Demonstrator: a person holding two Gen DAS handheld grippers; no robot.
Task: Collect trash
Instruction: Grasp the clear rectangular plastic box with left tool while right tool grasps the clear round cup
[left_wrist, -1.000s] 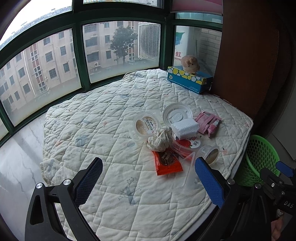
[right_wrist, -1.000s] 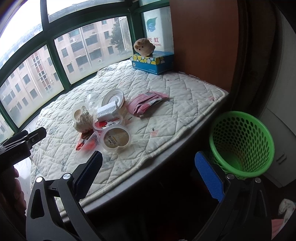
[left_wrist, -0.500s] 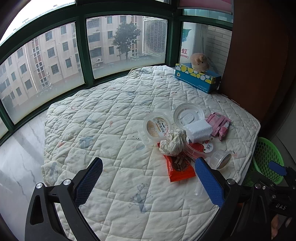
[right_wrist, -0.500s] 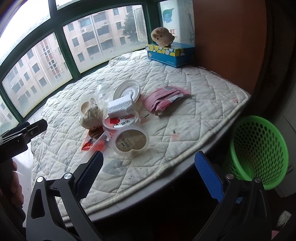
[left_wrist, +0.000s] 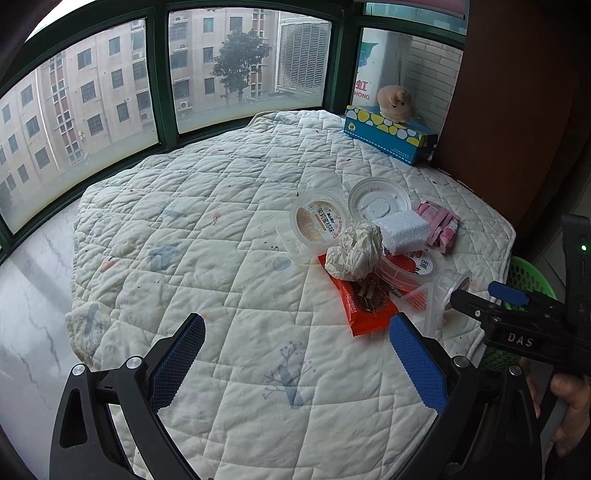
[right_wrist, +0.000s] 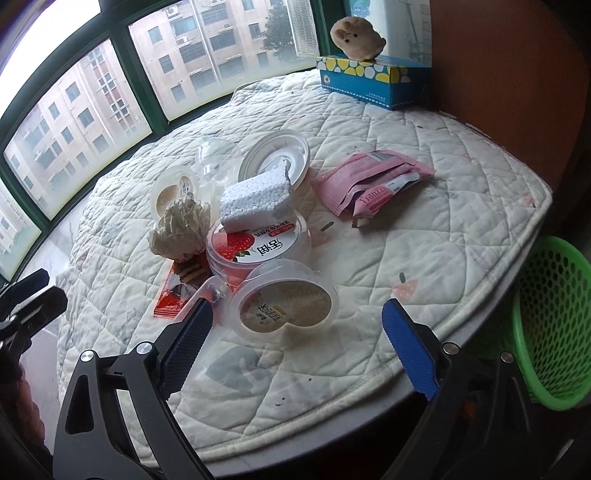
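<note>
Seen from above a quilted white pad (right_wrist: 424, 229) on a round table by a bay window: a heap of trash near the right edge. Pictured in the pile: a crumpled paper ball (left_wrist: 354, 254) atop an orange-red snack wrapper (left_wrist: 364, 302), a white foam block (right_wrist: 255, 201) resting on a strawberry yogurt cup (right_wrist: 258, 247), a round white lid (right_wrist: 275, 158) behind it, a clear cup on its side (right_wrist: 286, 308) nearest the table's front edge, and pink wrappers (right_wrist: 373, 182) lying apart to the right. Left gripper (left_wrist: 295, 354) held above bare quilt short of the pile, jaws spread wide, nothing between them. Right gripper (right_wrist: 295, 325) likewise agape, framing the tipped clear cup without touching it. Green mesh basket (right_wrist: 550, 332) standing on the floor just beside the table's right edge, below the tabletop. Farther back, against the wall: a blue tissue box (right_wrist: 373, 79) topped with a small plush toy (right_wrist: 356, 35).
</note>
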